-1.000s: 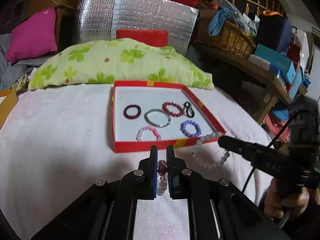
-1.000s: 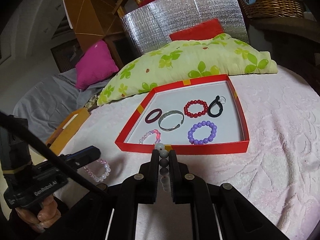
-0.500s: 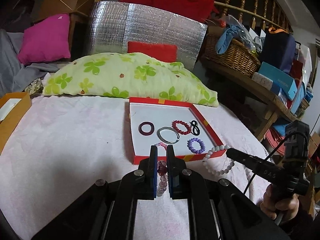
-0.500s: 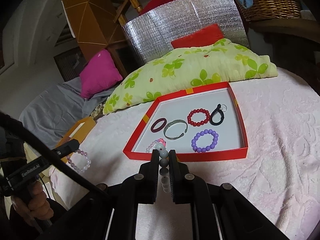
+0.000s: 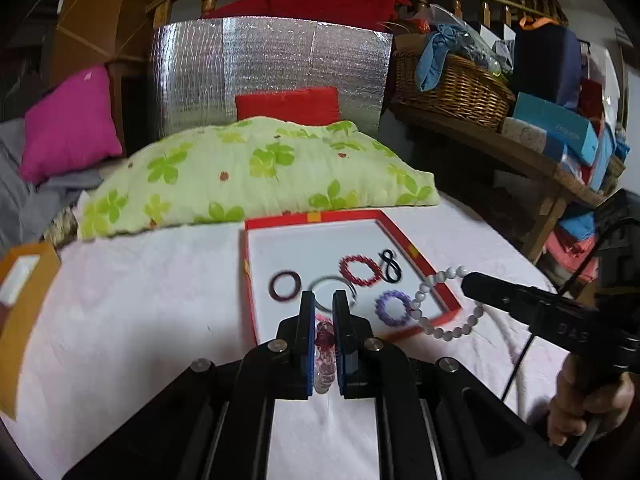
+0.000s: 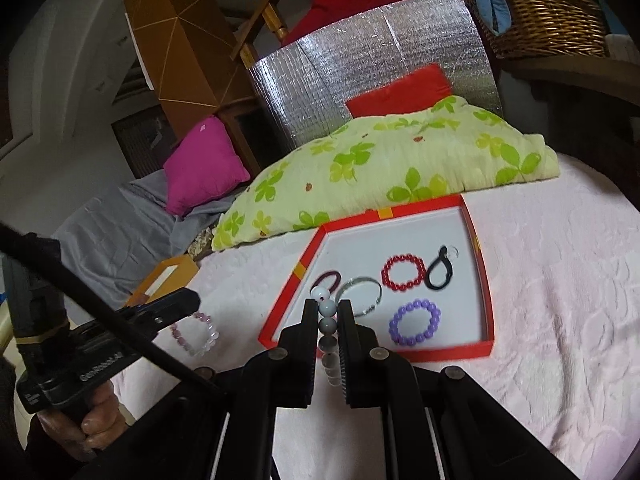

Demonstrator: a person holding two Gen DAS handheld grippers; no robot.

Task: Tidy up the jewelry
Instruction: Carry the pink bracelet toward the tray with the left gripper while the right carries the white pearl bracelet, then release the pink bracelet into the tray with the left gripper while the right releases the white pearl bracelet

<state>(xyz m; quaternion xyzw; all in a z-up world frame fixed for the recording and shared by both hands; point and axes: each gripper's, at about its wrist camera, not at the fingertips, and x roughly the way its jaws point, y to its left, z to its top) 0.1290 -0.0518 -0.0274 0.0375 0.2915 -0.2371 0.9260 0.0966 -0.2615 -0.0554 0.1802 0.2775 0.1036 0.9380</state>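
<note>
We see a bed covered by a pale pink textured blanket (image 6: 560, 300), and on it, toward the middle, lies a shallow red tray (image 6: 485, 280) with a white floor. At the far edge of the blanket a light green pillow with leaf print (image 5: 256, 172) rests across the bed, just beyond the tray. At the left edge sits an orange box (image 5: 24, 292), well apart from the tray, though we cannot tell whether it stands on the blanket or just beside it.

White letters "DAS" stand on the right gripper (image 5: 464, 282) body; other lettering is too blurred to read
</note>
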